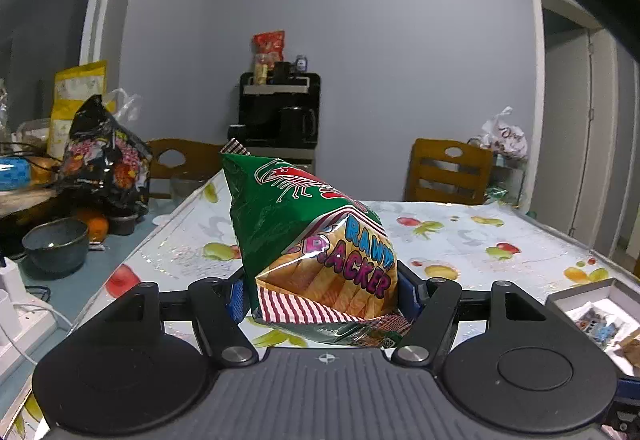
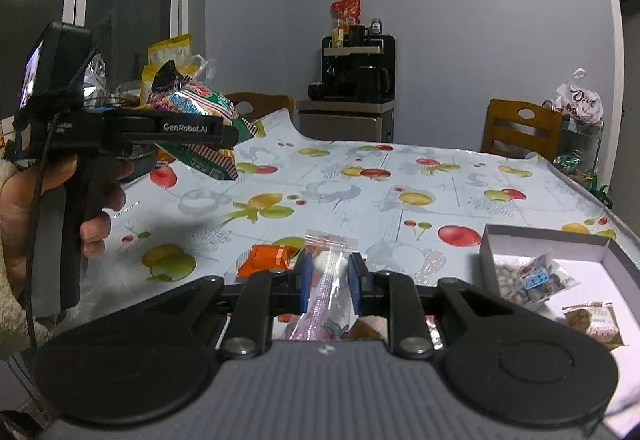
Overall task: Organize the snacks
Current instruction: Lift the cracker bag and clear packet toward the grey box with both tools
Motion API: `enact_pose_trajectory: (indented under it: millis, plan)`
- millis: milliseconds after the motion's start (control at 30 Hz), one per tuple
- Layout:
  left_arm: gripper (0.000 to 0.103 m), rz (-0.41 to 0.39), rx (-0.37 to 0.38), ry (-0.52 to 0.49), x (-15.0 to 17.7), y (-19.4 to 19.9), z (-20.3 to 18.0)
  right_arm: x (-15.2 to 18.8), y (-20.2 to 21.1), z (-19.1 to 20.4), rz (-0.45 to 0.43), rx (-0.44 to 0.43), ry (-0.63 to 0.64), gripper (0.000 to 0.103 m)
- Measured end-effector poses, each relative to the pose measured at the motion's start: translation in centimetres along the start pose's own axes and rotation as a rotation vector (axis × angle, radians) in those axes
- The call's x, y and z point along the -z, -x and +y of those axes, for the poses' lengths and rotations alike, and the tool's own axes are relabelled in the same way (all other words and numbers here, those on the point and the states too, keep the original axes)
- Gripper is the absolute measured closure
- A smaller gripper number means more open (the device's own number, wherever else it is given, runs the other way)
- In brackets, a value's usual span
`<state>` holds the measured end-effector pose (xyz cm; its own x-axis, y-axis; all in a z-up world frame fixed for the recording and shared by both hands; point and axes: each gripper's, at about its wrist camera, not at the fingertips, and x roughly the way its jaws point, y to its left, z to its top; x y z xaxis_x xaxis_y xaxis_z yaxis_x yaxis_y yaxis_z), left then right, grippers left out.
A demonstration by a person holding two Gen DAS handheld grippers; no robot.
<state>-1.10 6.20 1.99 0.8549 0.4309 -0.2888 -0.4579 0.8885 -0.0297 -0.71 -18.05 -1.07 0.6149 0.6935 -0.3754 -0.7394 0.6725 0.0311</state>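
- Left wrist view: the left gripper [image 1: 322,290] stood partly open, its blue pads pressed on both sides of a green prawn cracker bag [image 1: 316,240], which rose tilted ahead of the fingers, clear of the fruit-print tablecloth [image 1: 460,240]. A white box [image 1: 592,292] lay to the gripper's right.
- Right wrist view: the right gripper [image 2: 327,282] was nearly closed, pinching a clear candy packet [image 2: 330,272] (its top stuck up past the pads). An orange packet [image 2: 266,259] lay just left of the fingers; the white box [image 2: 544,236], holding small packets, sat right.
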Motion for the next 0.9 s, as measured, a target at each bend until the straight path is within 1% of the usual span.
enact_pose_trajectory:
  millis: [533, 900]
  plan:
    - [0.035, -0.012, 0.08, -0.025, -0.5, 0.9, -2.7, -0.8, 2.7, -2.7, -0.069, 0.061, -0.055, 0.084]
    - [0.035, -0.006, 0.132, -0.062, -0.4, 1.3, -5.1, -0.1, 4.1, -5.1, -0.072, 0.111, -0.099, 0.084]
